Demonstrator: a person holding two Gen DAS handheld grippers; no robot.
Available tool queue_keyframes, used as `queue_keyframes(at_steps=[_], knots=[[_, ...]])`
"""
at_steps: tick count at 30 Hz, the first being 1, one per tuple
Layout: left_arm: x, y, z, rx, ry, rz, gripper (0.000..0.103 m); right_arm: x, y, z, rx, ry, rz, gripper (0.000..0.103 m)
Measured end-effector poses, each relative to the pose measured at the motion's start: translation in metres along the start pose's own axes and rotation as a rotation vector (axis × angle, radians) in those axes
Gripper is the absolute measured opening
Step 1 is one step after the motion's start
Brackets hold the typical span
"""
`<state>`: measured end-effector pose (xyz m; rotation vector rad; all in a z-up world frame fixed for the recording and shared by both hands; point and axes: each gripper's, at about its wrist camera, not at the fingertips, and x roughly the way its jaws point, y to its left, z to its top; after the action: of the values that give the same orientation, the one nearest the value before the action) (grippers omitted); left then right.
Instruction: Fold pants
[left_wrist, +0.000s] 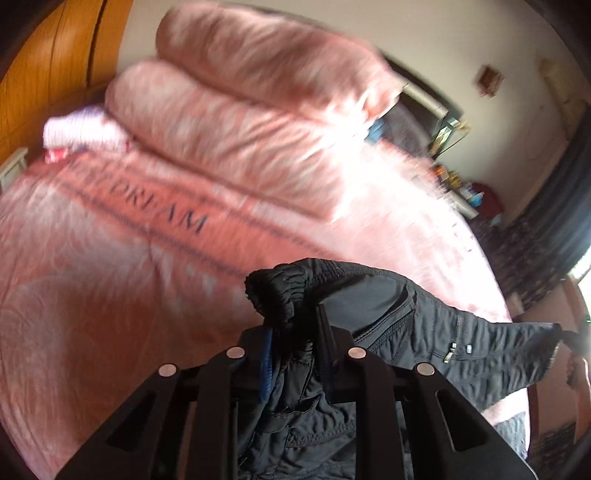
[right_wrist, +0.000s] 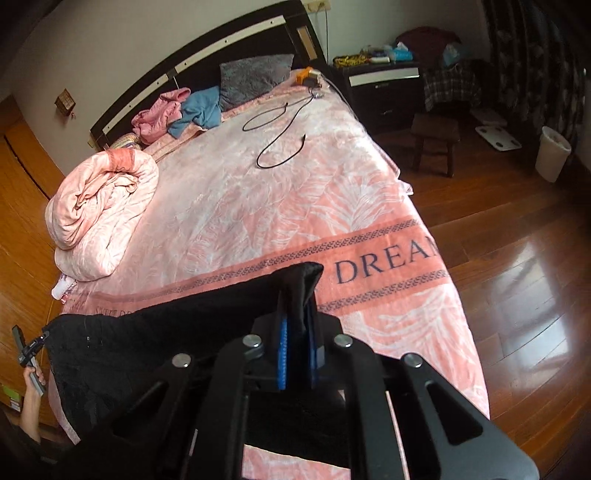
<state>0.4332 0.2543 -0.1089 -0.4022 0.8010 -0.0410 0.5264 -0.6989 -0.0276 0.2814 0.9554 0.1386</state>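
We see a wide bed under a pink leaf-patterned blanket (right_wrist: 295, 206), a rolled pink quilt (right_wrist: 99, 218) at its ten o'clock edge. Black nylon pants (left_wrist: 424, 332) hang stretched above the blanket's near end. Our left gripper (left_wrist: 295, 332) pinches the elastic waistband in its fingers; our right gripper (right_wrist: 297, 350) clamps another bunched edge at twelve o'clock.

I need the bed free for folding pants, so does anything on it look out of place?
Yes. A black cable lies in loose loops across the pink bedspread, trailing from an orange device near the grey pillow. Pink and blue clothes are heaped by the headboard.
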Motion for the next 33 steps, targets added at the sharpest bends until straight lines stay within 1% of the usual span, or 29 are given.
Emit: queue_keyframes(at_steps=[1, 3, 5, 6, 8, 10, 13, 15, 17, 20, 23, 24, 26, 27, 28, 29, 30, 31, 33], knots=[[-0.013, -0.004, 0.001, 0.018, -0.028, -0.02, 0.02, -0.018, 0.0, -0.01, -0.002, -0.027, -0.005, 0.007], [-0.042, -0.008, -0.009, 0.036, -0.075, -0.073, 0.02, -0.05, -0.004, -0.042, 0.003, -0.08, -0.016, 0.007], [-0.062, -0.011, -0.023, 0.057, -0.096, -0.091, 0.02, -0.072, -0.012, -0.081, 0.009, -0.116, -0.052, 0.007], [-0.071, -0.011, -0.034, 0.063, -0.1, -0.096, 0.02, -0.075, -0.017, -0.097, 0.021, -0.126, -0.067, 0.007], [-0.087, -0.006, -0.052, 0.053, -0.1, -0.115, 0.02, -0.084, -0.025, -0.139, 0.049, -0.151, -0.085, 0.007], [-0.102, 0.007, -0.072, 0.016, -0.098, -0.142, 0.02, -0.094, -0.03, -0.172, 0.073, -0.173, -0.094, 0.007], [-0.116, 0.022, -0.098, -0.005, -0.083, -0.152, 0.021, -0.117, -0.029, -0.216, 0.1, -0.221, -0.102, 0.008], [-0.125, 0.033, -0.115, -0.023, -0.068, -0.167, 0.021, -0.129, -0.027, -0.239, 0.117, -0.237, -0.109, 0.008], [-0.13, 0.041, -0.131, -0.019, -0.053, -0.16, 0.022, -0.137, -0.025, -0.261, 0.118, -0.25, -0.134, 0.01], [-0.133, 0.052, -0.152, -0.02, -0.026, -0.153, 0.024, -0.147, -0.023, -0.29, 0.139, -0.265, -0.148, 0.01], [-0.137, 0.057, -0.172, 0.001, -0.005, -0.132, 0.027, -0.15, -0.021, -0.319, 0.154, -0.263, -0.165, 0.013], [-0.137, 0.058, -0.178, 0.009, 0.006, -0.128, 0.029, -0.149, -0.021, -0.331, 0.16, -0.254, -0.171, 0.015], [-0.135, 0.058, -0.191, 0.033, 0.041, -0.104, 0.032, -0.145, -0.019, -0.343, 0.163, -0.232, -0.17, 0.022], [-0.134, 0.059, -0.196, 0.037, 0.056, -0.096, 0.034, -0.141, -0.018, -0.352, 0.16, -0.212, -0.184, 0.026], [-0.131, 0.06, -0.203, 0.05, 0.083, -0.074, 0.035, -0.137, -0.016, -0.36, 0.157, -0.193, -0.195, 0.032], [-0.129, 0.061, -0.21, 0.066, 0.105, -0.038, 0.038, -0.133, -0.016, -0.366, 0.163, -0.176, -0.201, 0.034], [-0.128, 0.063, -0.216, 0.07, 0.119, -0.01, 0.042, -0.128, -0.019, -0.373, 0.184, -0.147, -0.205, 0.043], [-0.127, 0.067, -0.221, 0.065, 0.133, 0.016, 0.048, -0.125, -0.022, -0.38, 0.211, -0.125, -0.198, 0.052], [-0.128, 0.08, -0.231, 0.029, 0.165, 0.088, 0.053, -0.124, -0.026, -0.391, 0.268, -0.103, -0.173, 0.057]])
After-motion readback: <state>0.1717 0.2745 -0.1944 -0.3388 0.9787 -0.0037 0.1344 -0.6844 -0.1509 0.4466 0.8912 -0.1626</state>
